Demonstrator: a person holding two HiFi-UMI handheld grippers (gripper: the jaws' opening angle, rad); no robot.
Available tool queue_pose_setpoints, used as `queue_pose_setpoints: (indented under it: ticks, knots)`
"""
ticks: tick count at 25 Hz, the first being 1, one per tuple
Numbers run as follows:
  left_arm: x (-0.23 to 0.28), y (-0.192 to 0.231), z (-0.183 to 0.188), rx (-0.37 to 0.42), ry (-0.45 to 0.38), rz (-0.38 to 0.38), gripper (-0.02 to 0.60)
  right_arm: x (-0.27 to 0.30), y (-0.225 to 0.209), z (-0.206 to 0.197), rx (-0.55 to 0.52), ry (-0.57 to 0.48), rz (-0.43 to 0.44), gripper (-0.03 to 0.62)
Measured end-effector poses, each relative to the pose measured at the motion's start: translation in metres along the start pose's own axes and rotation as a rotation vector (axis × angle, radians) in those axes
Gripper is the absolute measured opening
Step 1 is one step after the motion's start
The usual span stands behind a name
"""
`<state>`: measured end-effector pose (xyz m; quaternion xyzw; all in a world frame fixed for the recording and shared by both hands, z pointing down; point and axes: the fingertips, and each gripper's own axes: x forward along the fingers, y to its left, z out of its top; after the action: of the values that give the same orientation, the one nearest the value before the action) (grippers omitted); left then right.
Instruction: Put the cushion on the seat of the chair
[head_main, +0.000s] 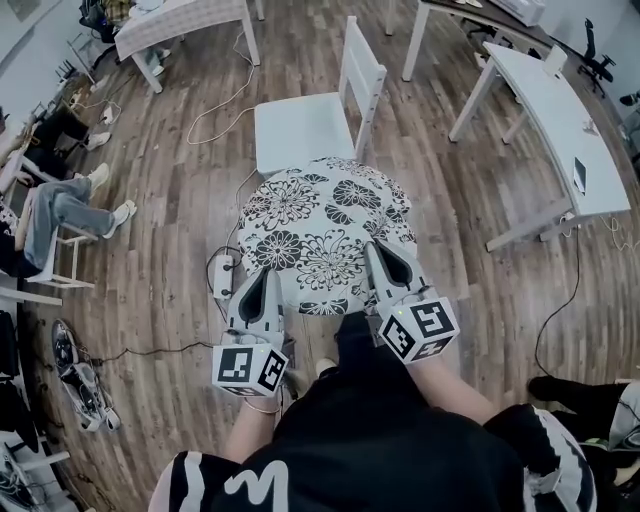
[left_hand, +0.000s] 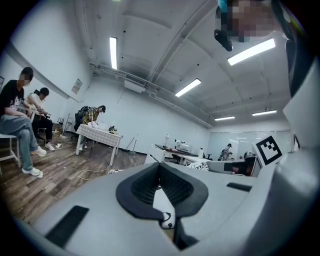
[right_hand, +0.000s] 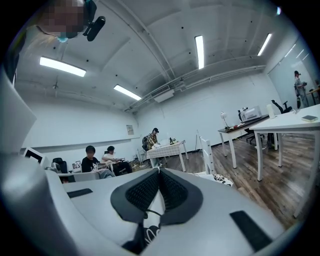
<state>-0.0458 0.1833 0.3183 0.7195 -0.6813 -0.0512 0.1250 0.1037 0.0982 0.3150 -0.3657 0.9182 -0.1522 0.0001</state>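
Cushion (head_main: 325, 235), floral black on white, hangs at the middle of the head view, pinched along its near edge by both grippers. The left gripper (head_main: 263, 285) grips the lower-left corner, its jaws closed on the fabric. The right gripper (head_main: 390, 262) is clamped the same way on the lower-right corner. The chair's seat (head_main: 300, 130) lies straight ahead, toward the top of the frame, and the cushion's far edge overlaps the seat's near edge in the picture. The backrest (head_main: 362, 75) stands on the seat's right side. Both grippers look equally near, so a forward carry by both seems called for.
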Motion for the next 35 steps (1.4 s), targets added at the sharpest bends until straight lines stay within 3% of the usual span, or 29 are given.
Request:
queue_pose_setpoints:
  ticks: [7,17,24,35]
  knots:
    - [0.066,0.024,0.002,0.018,-0.005,0.043,0.005,0.066,-0.038,0.005,0.007,0.009,0.049,0.02]
    - [0.166,0.041,0.028,0.026,-0.005,0.12,0.005,0.153,-0.096,0.042,0.026,0.033,0.121,0.02]
    - [0.198,0.051,0.037,0.027,-0.011,0.189,0.005,0.184,-0.114,0.048,0.04,0.052,0.185,0.02]
    - [0.222,0.07,0.029,0.011,0.012,0.219,0.005,0.226,-0.131,0.038,0.064,0.095,0.19,0.02]
